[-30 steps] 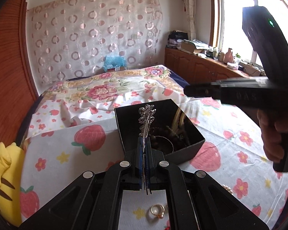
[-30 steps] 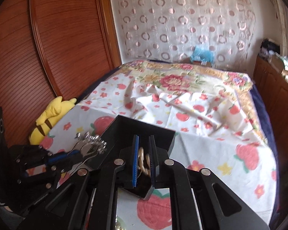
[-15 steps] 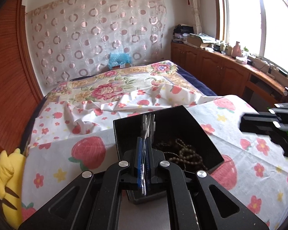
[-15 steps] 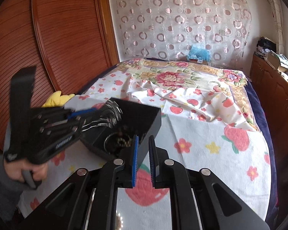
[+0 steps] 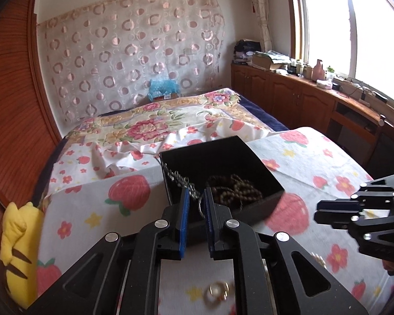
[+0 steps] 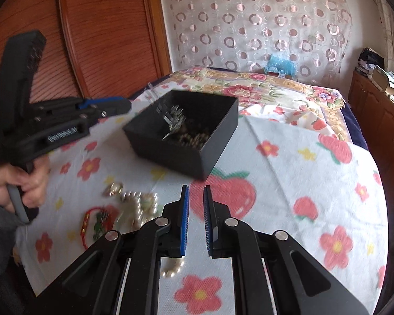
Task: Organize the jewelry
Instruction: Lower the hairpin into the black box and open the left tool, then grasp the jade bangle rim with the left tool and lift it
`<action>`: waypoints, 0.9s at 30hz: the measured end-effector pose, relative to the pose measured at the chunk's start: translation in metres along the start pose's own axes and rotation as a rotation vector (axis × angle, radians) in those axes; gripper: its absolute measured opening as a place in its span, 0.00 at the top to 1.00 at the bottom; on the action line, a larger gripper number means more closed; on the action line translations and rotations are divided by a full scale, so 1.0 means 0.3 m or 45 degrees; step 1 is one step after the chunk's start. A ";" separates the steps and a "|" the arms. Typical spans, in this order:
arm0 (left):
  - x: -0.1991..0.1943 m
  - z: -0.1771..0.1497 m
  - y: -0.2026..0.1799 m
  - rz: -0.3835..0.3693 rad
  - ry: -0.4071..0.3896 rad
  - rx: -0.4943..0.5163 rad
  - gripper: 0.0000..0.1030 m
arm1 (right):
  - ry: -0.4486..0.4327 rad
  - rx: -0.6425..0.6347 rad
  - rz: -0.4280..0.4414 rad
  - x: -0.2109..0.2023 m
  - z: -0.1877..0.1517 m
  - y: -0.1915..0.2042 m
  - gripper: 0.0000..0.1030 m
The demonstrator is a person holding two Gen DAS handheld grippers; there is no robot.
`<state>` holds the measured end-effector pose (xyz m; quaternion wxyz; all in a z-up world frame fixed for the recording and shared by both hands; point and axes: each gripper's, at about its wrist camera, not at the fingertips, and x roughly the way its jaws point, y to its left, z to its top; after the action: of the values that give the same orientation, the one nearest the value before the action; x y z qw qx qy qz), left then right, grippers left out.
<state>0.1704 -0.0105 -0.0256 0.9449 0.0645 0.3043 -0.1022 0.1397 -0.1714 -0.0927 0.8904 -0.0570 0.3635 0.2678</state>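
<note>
So the open black rectangular box (image 6: 181, 134) is the landmark here, sitting on the strawberry-and-flower print sheet (image 6: 289, 183). The left gripper (image 5: 196, 204) hovers right at the box's near wall with its jaws opening, and the silver rhinestone hair clip (image 5: 180, 179) is slipping out between them: it lies tilted across the box's left inner wall, long axis running from the gripper tips up toward the far left corner. Looks like it's dropping in next to the dark brown bead bracelet (image 5: 233, 187) already at the bottom.

The right gripper (image 6: 196, 204) is nearly clenched, just a narrow slit, with nothing between the pads. It sits on the near side of the box, over a big printed strawberry.

What I think the next move turns on: the leftover pieces all lie on the sheet in front of the box, to the left of the right gripper's tips. There's a heap of white pearl beads (image 6: 140, 203), a gold ring with a pale stone (image 6: 113, 189) and a red-and-green cord bracelet (image 6: 94, 221), plus a pearl strand (image 6: 173, 269) under the right gripper. The right one seems nearer to them.

Plenty of bare sheet right of the box. The left side is tighter, with the left hand (image 6: 21, 183) there.
</note>
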 end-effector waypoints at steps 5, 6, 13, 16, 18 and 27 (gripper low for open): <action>-0.085 -0.074 0.009 -0.030 -0.002 -0.034 0.82 | 0.039 -0.034 -0.009 -0.002 -0.061 0.032 0.83; -0.092 -0.083 0.007 -0.036 0.001 -0.039 0.82 | 0.044 -0.034 -0.013 -0.002 -0.073 0.037 0.79; -0.136 -0.169 -0.014 -0.062 0.033 -0.050 0.73 | 0.105 -0.017 0.004 0.000 -0.138 0.028 0.79; -0.145 -0.200 -0.020 -0.067 0.040 -0.062 0.72 | 0.136 -0.026 0.014 0.019 -0.152 0.036 0.79; -0.146 -0.215 -0.026 -0.075 0.053 -0.074 0.71 | 0.153 -0.040 0.005 0.031 -0.155 0.042 0.79; -0.146 -0.256 -0.103 -0.163 0.100 -0.038 0.69 | 0.162 -0.104 -0.072 0.032 -0.163 0.070 0.91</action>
<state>0.0854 -0.0196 -0.0636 0.9246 0.0349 0.3461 -0.1552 0.1044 -0.1639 -0.1330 0.8696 -0.1204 0.4065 0.2530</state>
